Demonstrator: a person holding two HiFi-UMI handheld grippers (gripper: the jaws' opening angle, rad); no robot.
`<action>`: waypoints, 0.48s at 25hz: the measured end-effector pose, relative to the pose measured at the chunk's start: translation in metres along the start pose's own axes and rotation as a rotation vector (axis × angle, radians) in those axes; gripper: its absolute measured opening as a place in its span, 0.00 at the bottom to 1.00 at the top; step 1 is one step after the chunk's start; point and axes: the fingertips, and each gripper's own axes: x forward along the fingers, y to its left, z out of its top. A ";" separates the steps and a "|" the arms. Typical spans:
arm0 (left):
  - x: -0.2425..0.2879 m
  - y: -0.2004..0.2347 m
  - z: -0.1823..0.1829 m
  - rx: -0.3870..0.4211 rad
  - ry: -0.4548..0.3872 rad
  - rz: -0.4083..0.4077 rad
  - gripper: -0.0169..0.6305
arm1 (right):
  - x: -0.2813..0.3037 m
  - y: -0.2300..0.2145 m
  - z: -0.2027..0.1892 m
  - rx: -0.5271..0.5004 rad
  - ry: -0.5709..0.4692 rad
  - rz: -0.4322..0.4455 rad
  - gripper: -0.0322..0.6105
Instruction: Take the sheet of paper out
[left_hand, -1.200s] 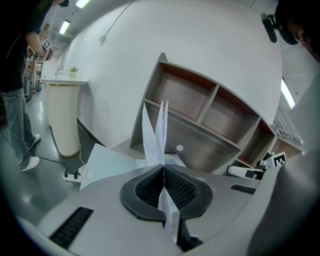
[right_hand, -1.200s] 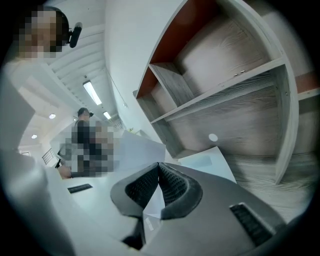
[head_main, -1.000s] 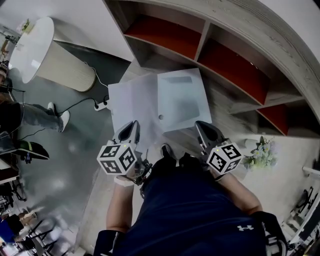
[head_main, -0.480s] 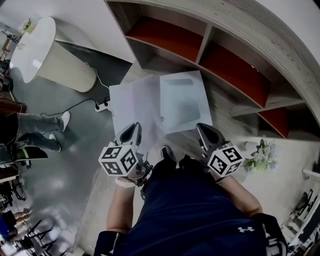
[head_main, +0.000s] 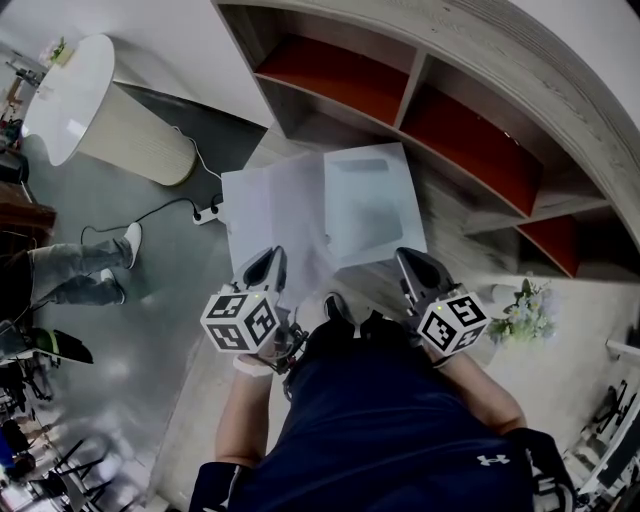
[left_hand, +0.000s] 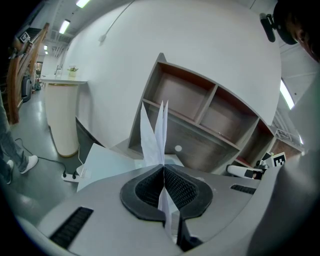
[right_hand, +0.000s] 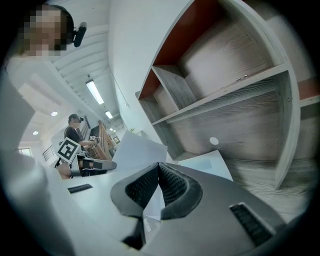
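A white sheet of paper (head_main: 262, 215) lies spread to the left of a translucent folder (head_main: 372, 200) with a round snap button (head_main: 327, 237); the two overlap at their inner edges. My left gripper (head_main: 268, 258) is shut on the paper's near edge, and in the left gripper view the paper (left_hand: 156, 132) stands edge-on between the pads of that gripper (left_hand: 163, 167). My right gripper (head_main: 408, 260) is shut on the folder's near corner, and the right gripper view shows a thin sheet pinched in its jaws (right_hand: 158, 165). The folder (right_hand: 212, 164) spreads ahead of them.
A curved wooden shelf unit (head_main: 450, 110) with red-backed compartments stands right behind the sheets. A white round pedestal table (head_main: 100, 110) and a power strip with cable (head_main: 203, 212) are at the left. A bystander's legs (head_main: 70, 265) are at far left, a small plant (head_main: 520, 305) at right.
Both grippers and the two sheets keep their places. The bystander's legs at far left have shifted.
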 end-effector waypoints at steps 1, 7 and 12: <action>0.000 0.000 0.000 0.001 -0.001 0.000 0.05 | 0.000 0.000 0.000 0.001 -0.002 0.000 0.07; 0.001 -0.002 0.000 0.004 0.000 -0.004 0.05 | -0.001 -0.001 0.000 -0.002 -0.001 -0.001 0.07; -0.001 0.000 -0.002 0.004 0.004 -0.002 0.05 | -0.002 0.002 -0.001 -0.006 0.000 0.000 0.07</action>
